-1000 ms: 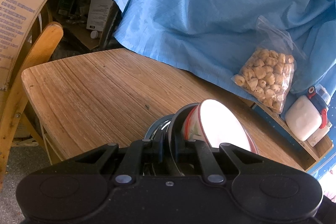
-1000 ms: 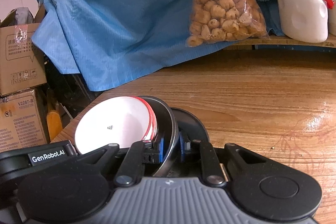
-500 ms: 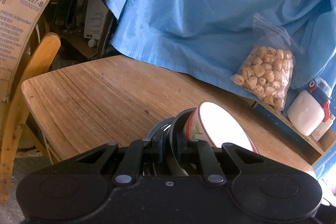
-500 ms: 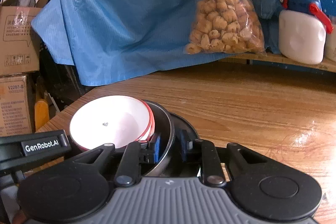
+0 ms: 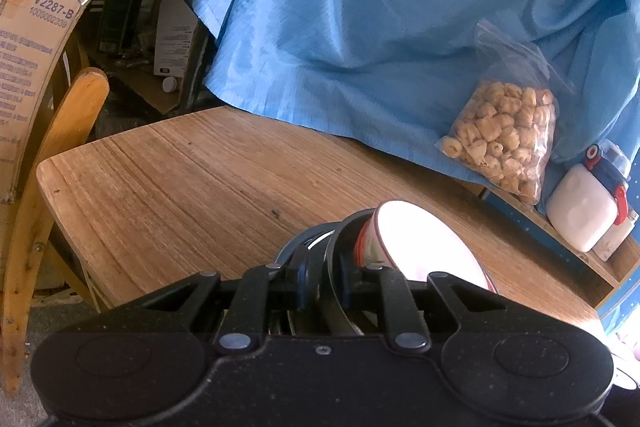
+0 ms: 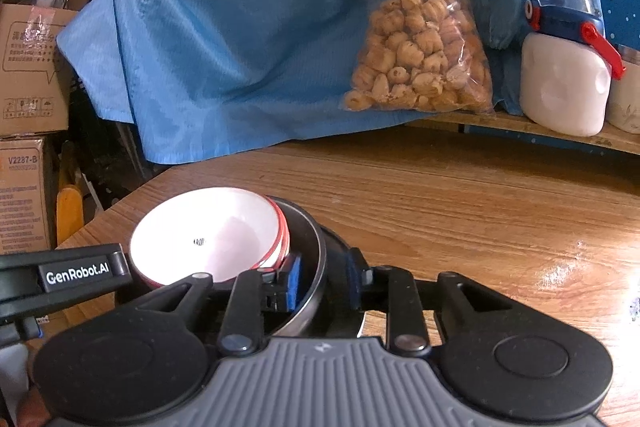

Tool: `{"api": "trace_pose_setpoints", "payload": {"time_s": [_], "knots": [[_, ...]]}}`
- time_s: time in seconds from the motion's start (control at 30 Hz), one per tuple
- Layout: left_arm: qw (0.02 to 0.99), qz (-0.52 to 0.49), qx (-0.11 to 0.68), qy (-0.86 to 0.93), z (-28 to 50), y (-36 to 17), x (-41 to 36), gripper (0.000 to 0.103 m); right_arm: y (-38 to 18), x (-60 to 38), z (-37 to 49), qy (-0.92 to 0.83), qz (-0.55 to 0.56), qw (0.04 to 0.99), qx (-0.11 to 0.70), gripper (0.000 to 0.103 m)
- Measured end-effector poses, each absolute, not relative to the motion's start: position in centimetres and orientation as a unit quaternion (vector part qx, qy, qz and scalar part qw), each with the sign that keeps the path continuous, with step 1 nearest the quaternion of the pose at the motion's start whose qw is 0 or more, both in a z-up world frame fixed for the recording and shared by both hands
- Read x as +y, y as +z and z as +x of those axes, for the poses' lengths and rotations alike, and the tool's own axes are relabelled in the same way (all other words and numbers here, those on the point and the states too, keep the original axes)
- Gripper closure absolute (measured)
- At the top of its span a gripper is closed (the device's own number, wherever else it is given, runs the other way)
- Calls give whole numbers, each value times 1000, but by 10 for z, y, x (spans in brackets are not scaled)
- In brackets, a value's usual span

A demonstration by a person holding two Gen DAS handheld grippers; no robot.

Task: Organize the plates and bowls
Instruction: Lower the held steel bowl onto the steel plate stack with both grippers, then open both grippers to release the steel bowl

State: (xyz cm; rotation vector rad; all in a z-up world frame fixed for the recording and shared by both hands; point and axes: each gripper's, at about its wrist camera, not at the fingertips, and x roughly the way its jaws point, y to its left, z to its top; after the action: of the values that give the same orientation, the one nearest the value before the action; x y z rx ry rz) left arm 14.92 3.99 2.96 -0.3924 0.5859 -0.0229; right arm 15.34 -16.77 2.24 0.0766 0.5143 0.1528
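Both grippers straddle the metal bowl's (image 6: 312, 259) rim, where the white bowl (image 6: 208, 235) nests. The left gripper's (image 5: 323, 277) and right gripper's (image 6: 322, 281) fingers have just been opening, pads now clear of it. Back straight out; the table (image 6: 460, 211) edge lies close left, open room right.

A wooden table (image 6: 460, 211) fills the foreground. A blue cloth (image 6: 256, 39) hangs behind it at 12 o'clock. A clear bag of snacks (image 6: 420, 63) leans against the cloth at 1 o'clock, on a low shelf (image 6: 532, 125). A white bottle (image 6: 564, 83) with a blue lid stands at 2 o'clock. Cardboard boxes (image 6: 28, 75) are stacked at 9 o'clock, with a wooden chair (image 5: 60, 163) beside the table.
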Motion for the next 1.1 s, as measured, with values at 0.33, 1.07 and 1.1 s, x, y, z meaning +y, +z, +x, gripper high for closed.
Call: {"api": "trace_pose_setpoints", "payload": {"time_s": [0.33,1.07,1.1], "knots": [[953,-188,237,33,143,40,52,21,24,-166,150,42,11,971,235,67],[972,-109,190,87,93,50,46,1,33,-213,90,35,42,990,126,0],[973,-106,189,86,89,50,45,1,32,-214,86,38,44,991,124,0]]}}
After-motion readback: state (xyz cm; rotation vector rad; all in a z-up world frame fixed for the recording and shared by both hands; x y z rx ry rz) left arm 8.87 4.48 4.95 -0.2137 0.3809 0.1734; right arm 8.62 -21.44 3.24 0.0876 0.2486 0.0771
